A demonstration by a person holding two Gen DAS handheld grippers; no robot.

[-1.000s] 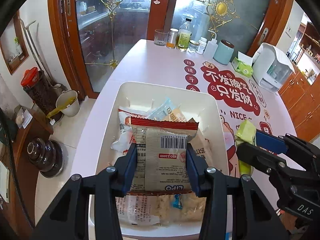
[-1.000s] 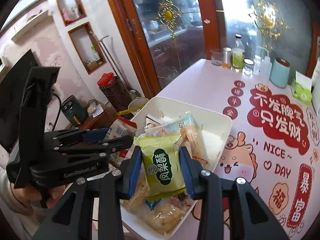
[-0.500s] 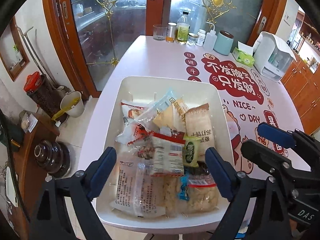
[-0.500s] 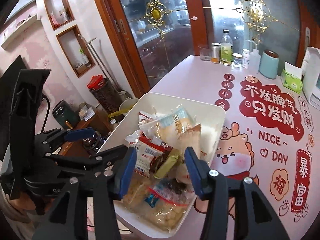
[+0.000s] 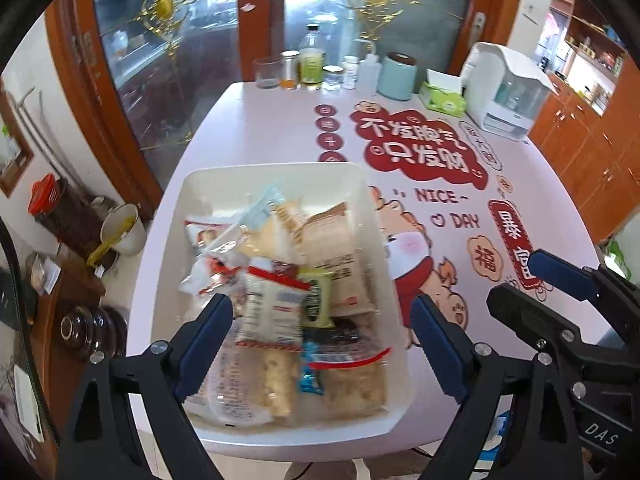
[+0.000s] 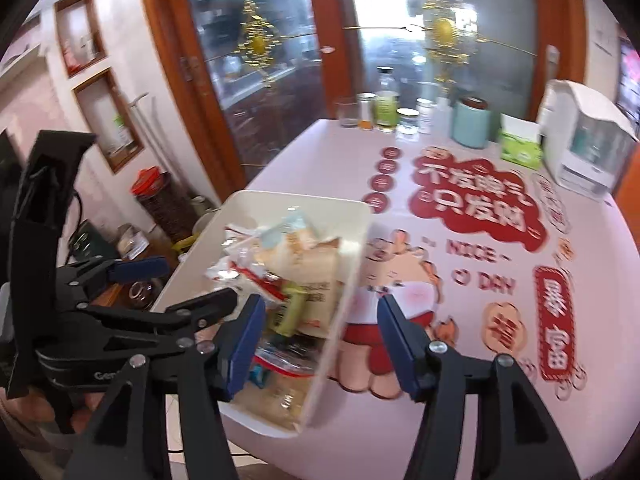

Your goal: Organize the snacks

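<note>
left gripper (image 5: 322, 340) spread wide, empty, above near end of white bin (image 5: 276, 170) of snacks (image 5: 296, 280). right gripper (image 6: 320, 336) released too, over bin's right wall.

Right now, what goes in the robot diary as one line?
left gripper: open, empty | right gripper: open, empty | snacks: in bin | bin: on table
</note>
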